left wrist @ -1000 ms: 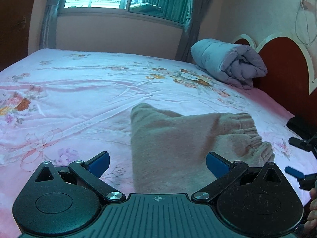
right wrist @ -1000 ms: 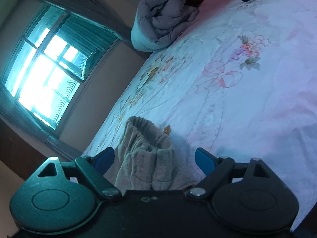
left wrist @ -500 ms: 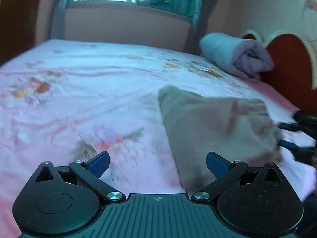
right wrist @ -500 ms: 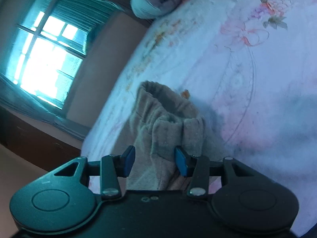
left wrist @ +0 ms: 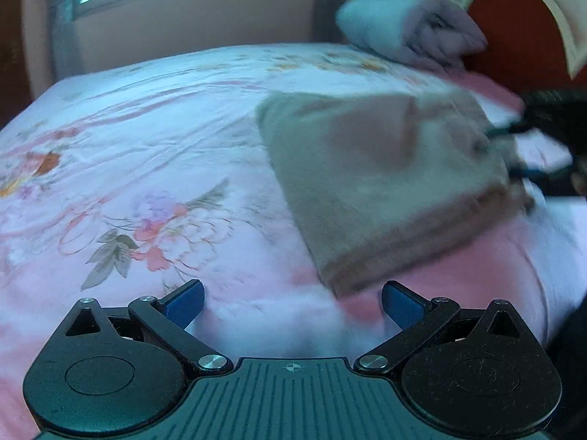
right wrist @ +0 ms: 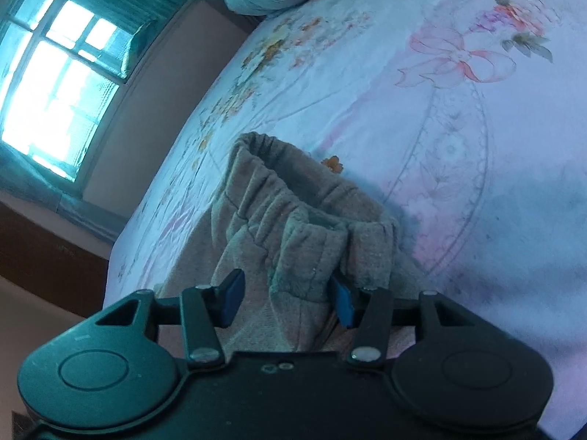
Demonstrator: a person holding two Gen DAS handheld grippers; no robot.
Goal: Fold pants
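The beige-grey pants lie folded on the pink floral bed sheet, ahead and right of my left gripper, which is open and empty just above the sheet. My right gripper is shut on the bunched waistband end of the pants, with thick fabric between its blue pads. It also shows in the left wrist view at the right edge of the pants. That view is motion-blurred.
A rolled grey quilt lies at the head of the bed by the red headboard. A window with green curtains is on the far wall. The bed's near edge drops off at the right.
My right gripper closed from wide open onto the waistband end of the pants. My left gripper drew back and left, so the pants now lie farther ahead and to its right.
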